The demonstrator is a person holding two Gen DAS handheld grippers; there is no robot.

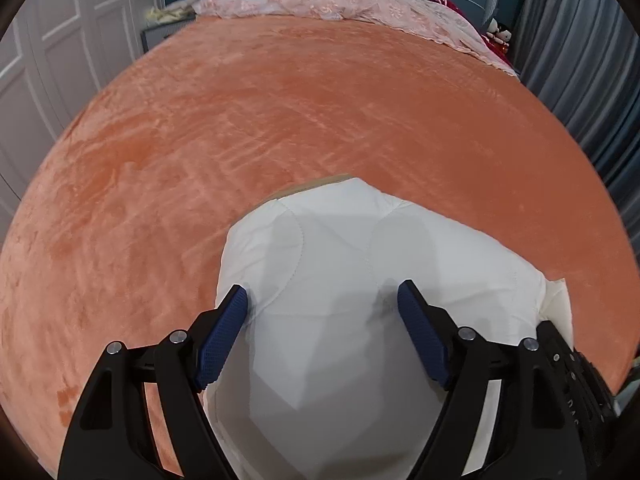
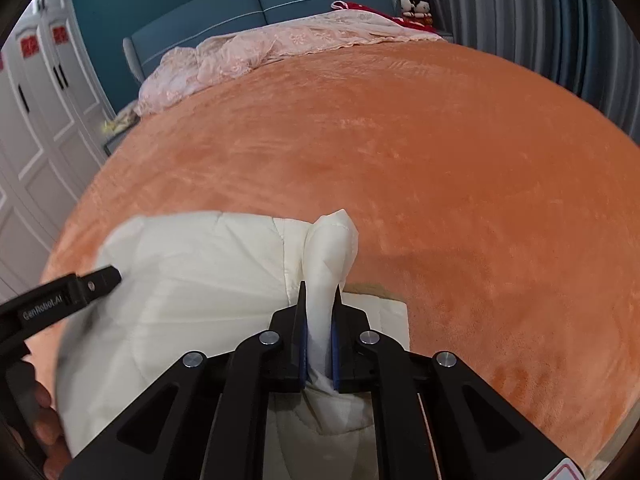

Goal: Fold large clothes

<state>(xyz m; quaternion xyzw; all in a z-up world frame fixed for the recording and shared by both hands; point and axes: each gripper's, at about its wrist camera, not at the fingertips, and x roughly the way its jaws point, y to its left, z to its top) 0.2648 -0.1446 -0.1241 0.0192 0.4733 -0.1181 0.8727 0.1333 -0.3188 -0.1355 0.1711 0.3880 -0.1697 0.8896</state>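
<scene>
A white quilted padded garment [image 1: 340, 280] lies folded into a compact bundle on the near part of the orange bed cover [image 1: 280, 120]. My left gripper [image 1: 322, 296] is open, its blue pads on either side of the bundle's top, just above it. In the right wrist view the garment [image 2: 192, 280] lies at lower left. My right gripper [image 2: 320, 292] is shut on a raised fold of the garment [image 2: 332, 240] at its right edge. The left gripper's finger [image 2: 96, 280] shows over the garment's left side.
The orange bed cover [image 2: 440, 160] spreads wide beyond the garment. A pink lace blanket [image 1: 320, 4] lies bunched at the blue headboard [image 2: 260, 4]. White wardrobe doors [image 2: 36, 120] stand to the left, grey curtains [image 1: 580, 60] to the right. Red items and dolls [image 2: 416, 8] sit in the far corner.
</scene>
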